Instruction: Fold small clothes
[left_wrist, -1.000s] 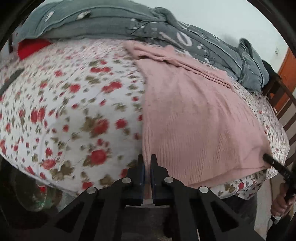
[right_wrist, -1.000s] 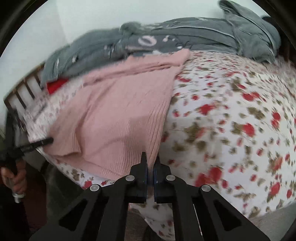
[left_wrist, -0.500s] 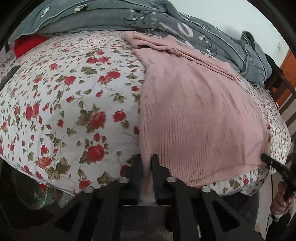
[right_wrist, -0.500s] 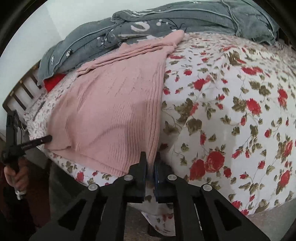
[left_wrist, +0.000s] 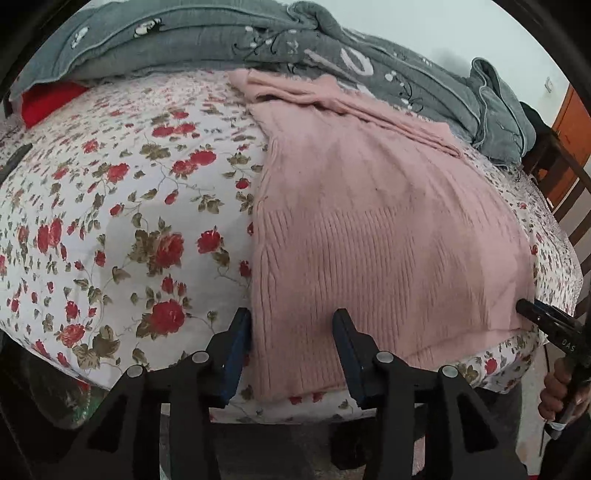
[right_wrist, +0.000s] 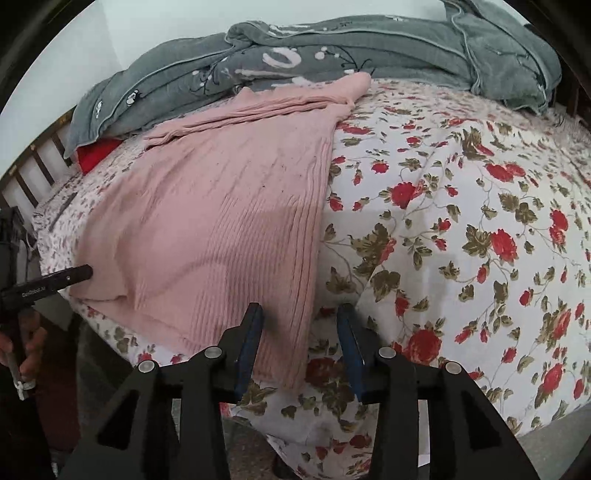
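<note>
A pink knit sweater (left_wrist: 376, 229) lies spread flat on the flowered bedsheet (left_wrist: 110, 221), its hem hanging at the near edge of the bed. My left gripper (left_wrist: 291, 325) is over the hem's left corner. Its jaws are opening, and the cloth lies loose between them with no pad pressing on it. My right gripper (right_wrist: 299, 317) is at the other hem corner of the sweater (right_wrist: 221, 221). Its jaws are opening too, the knit edge lying free between them. Each gripper also shows in the other's view, at the frame's side: the right gripper (left_wrist: 526, 307) and the left gripper (right_wrist: 86, 273).
A rumpled grey quilt (left_wrist: 258, 40) is piled along the far side of the bed, touching the sweater's top. A red cloth (left_wrist: 48, 101) peeks out under it. A wooden bed rail (right_wrist: 33, 166) and an orange door (left_wrist: 574, 118) stand beyond. A hand (right_wrist: 26, 347) holds the left gripper's handle.
Both grippers were shut on the sweater's hem corners and have let go. Their jaws now stand apart, and the hem has settled on the bed's edge.
</note>
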